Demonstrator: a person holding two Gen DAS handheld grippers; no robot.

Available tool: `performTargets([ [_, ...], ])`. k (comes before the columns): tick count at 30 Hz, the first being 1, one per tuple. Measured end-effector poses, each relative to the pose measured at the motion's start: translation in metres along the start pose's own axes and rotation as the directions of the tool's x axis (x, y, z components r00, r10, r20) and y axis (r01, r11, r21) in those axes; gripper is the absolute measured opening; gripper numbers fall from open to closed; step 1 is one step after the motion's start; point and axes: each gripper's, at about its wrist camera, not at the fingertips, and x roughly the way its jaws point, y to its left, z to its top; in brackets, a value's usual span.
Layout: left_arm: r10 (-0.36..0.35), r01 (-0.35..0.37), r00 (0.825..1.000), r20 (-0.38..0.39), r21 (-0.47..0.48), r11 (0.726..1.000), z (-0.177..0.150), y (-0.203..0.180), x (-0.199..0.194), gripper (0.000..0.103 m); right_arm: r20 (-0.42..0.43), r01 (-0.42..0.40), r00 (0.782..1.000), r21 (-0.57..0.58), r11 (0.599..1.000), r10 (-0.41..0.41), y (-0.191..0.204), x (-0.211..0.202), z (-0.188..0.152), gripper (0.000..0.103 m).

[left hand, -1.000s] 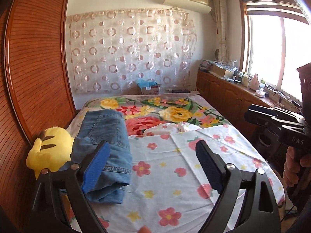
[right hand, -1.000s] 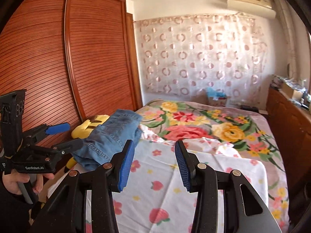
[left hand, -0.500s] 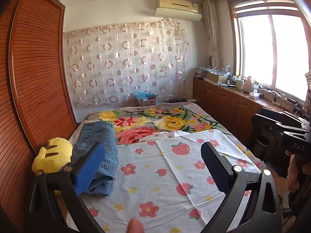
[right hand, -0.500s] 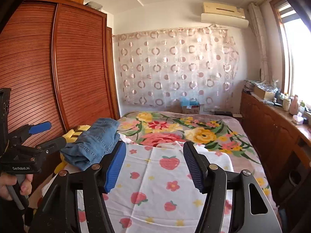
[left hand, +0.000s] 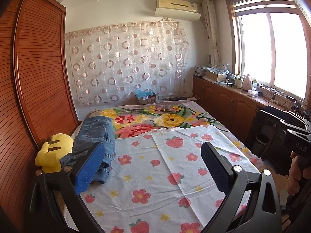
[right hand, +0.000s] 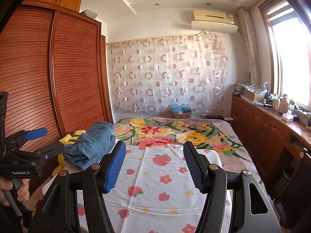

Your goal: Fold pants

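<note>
Containers: a brown cardboard box stands beyond the far edge of the bed with blue material showing at its top; what that material is cannot be made out. A second open cardboard box sits on the brown wooden cabinet counter under the window, contents unreadable.

Task item: the folded blue denim pants lie in a long stack along the left edge of the white strawberry-and-flower printed sheet, on the bed's left side, touching the yellow plush toy at the bed's left edge.

Left gripper: blue-padded fingers spread wide apart, holding nothing. In the left wrist view the left finger overlaps the near end of the pants; contact cannot be confirmed. In the right wrist view this gripper is raised, apart from the pants.

Right gripper: fingers apart, empty, above the sheet's middle; the pants lie to the left of its left finger, apart from it.

Hidden or cut off: near end of the pants is covered by the left finger. The right gripper's body is cropped at the left wrist view's right border. Small bottles on the counter are too small to identify. The floral blanket is partly covered by the sheet.
</note>
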Motion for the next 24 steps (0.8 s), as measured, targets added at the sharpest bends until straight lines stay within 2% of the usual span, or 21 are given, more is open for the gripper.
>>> performTargets([
  [9,0.03,-0.03,1.0,-0.008,-0.027,0.999,-0.015,0.005,-0.012,0.099,-0.006,0.026,1.0,0.016,1.0,-0.026,-0.003,-0.003,-0.015,0.064],
  [24,0.049,-0.05,0.999,-0.003,-0.051,0.997,-0.016,0.013,-0.014,0.099,-0.015,0.038,0.999,0.02,0.999,-0.038,-0.01,0.003,-0.009,0.064],
])
